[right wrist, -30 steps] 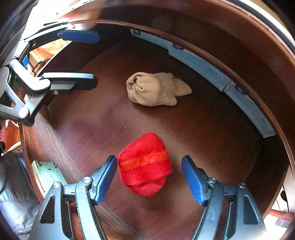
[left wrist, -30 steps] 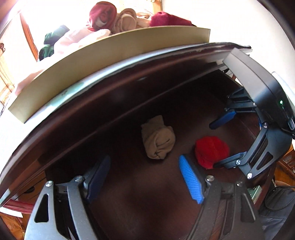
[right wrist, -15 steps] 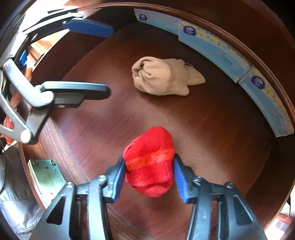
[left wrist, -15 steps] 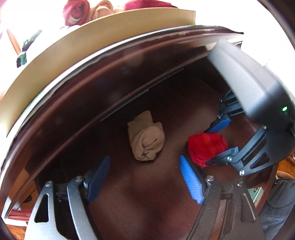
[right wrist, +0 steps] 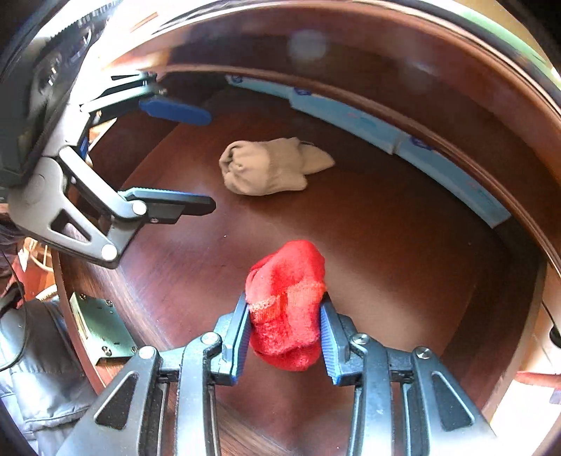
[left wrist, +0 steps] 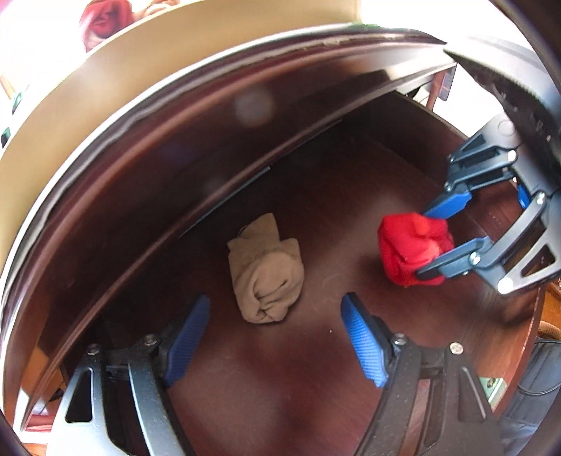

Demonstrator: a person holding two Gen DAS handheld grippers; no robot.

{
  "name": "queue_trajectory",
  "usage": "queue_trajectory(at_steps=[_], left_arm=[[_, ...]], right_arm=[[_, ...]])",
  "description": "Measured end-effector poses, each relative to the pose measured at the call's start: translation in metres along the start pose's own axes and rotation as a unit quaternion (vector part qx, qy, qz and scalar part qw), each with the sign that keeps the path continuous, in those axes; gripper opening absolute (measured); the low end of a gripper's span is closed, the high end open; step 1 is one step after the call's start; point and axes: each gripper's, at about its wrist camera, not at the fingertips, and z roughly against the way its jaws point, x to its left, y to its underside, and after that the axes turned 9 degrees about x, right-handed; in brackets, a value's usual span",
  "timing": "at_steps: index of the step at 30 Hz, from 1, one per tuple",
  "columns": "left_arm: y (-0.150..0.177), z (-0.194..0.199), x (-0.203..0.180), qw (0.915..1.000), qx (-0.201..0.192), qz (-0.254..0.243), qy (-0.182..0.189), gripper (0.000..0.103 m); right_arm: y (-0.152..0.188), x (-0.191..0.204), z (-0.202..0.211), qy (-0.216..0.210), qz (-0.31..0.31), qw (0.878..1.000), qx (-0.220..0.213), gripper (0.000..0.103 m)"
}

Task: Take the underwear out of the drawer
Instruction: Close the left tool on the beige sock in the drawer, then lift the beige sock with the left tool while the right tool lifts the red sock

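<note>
Now your right tongs [right wrist: 284, 317] are closing on the red bundle [right wrist: 287, 305] just above the drawer floor [right wrist: 403, 252], both pads pressing its sides. Let the squeeze finish, then lift straight up, clear of the front wall. Your left tongs [left wrist: 275, 342] hang open around nothing, just short of the beige bundle [left wrist: 266, 273]; lower them over it before closing. Only the right view shows the blue packets [right wrist: 364, 122] along the back wall; only the left shows clothes [left wrist: 101, 21] piled beyond the drawer.
</note>
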Motion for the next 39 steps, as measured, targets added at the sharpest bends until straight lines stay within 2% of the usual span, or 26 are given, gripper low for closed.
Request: queue_trajectory(at_steps=[7, 13, 19, 21, 27, 39], left_arm=[[-0.009, -0.018, -0.008, 0.9993, 0.022, -0.028, -0.015, 0.078], [-0.006, -0.022, -0.012, 0.9989, 0.023, -0.034, -0.021, 0.075], [-0.008, -0.034, -0.013, 0.9984, 0.037, -0.035, -0.027, 0.054], [-0.008, -0.035, -0.012, 0.9982, 0.037, -0.034, -0.033, 0.041], [-0.004, -0.031, -0.008, 0.9989, 0.031, -0.027, -0.022, 0.03], [0.009, -0.003, -0.009, 0.9998, 0.001, -0.011, -0.018, 0.029]], right_arm=[[0.007, -0.003, 0.015, -0.012, -0.012, 1.0, -0.014, 0.038], [0.008, -0.01, 0.019, -0.013, -0.014, 1.0, -0.017, 0.038], [0.006, -0.011, 0.016, -0.013, -0.016, 1.0, -0.016, 0.038], [0.006, -0.011, 0.016, -0.014, -0.018, 1.0, -0.016, 0.038], [0.005, -0.012, 0.015, -0.019, -0.023, 0.999, -0.018, 0.038], [0.008, -0.011, 0.022, -0.013, -0.028, 0.999, -0.036, 0.038]])
